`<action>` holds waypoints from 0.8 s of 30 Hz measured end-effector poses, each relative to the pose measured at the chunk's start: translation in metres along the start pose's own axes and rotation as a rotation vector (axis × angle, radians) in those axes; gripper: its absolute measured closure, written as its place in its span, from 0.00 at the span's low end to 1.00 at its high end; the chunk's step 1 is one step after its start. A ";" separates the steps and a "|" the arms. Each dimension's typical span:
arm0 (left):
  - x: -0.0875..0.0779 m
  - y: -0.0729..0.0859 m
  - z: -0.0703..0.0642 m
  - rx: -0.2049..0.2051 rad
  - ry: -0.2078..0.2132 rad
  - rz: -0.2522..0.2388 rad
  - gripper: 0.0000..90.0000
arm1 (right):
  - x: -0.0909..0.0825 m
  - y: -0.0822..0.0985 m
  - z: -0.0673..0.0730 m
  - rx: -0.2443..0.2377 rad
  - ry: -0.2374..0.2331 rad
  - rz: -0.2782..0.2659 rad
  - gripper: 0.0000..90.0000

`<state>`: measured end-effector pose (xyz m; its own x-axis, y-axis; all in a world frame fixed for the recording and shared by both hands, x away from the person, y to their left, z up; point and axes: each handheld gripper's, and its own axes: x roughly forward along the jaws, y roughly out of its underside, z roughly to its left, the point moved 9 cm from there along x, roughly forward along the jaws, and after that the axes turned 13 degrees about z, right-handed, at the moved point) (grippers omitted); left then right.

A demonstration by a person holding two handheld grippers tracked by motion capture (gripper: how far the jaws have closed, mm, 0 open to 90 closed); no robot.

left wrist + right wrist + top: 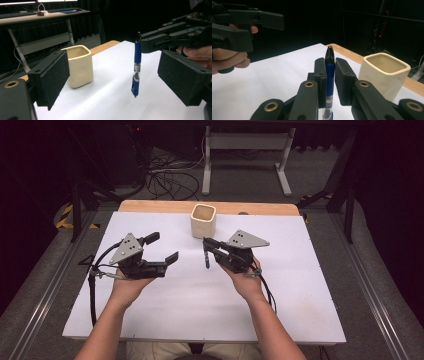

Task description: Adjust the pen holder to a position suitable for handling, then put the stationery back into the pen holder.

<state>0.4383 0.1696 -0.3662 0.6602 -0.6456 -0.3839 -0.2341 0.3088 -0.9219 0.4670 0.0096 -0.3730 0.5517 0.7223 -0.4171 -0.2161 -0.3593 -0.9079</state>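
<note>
Both grippers meet near the cup [203, 220]: the right gripper [205, 247] pinches the pen [136, 67] upright while the left gripper [161, 248], spread wide, seems ready to take it.

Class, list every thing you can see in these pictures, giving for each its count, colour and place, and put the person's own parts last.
pen: one, blue with a dark cap end, hanging upright above the sheet, tip down, held at its upper part
cup: one, cream, square-sided, at the far middle of the sheet
sheet: one, white, covering the table
table: one, wooden edge at the far side
left hand-held gripper: one, black, jaws open, left of the pen
right hand-held gripper: one, black, shut on the pen
</note>
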 end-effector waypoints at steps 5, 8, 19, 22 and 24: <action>0.005 0.001 -0.004 -0.006 0.009 -0.006 0.14 | -0.003 -0.002 0.001 -0.004 0.004 -0.011 0.90; 0.011 0.003 -0.008 -0.005 0.016 -0.005 0.14 | -0.004 -0.003 0.002 -0.007 0.005 -0.015 0.90; 0.034 0.011 -0.023 -0.010 0.057 0.003 0.18 | -0.009 -0.008 0.004 -0.018 0.009 -0.034 0.90; 0.040 0.014 -0.027 -0.015 0.064 0.009 0.20 | -0.011 -0.010 0.005 -0.022 0.010 -0.043 0.90; 0.043 0.015 -0.029 -0.016 0.069 0.007 0.22 | -0.012 -0.011 0.006 -0.025 0.011 -0.047 0.90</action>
<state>0.4425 0.1257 -0.3979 0.6083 -0.6901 -0.3921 -0.2497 0.3026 -0.9198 0.4580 0.0078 -0.3580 0.5696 0.7324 -0.3730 -0.1691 -0.3397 -0.9252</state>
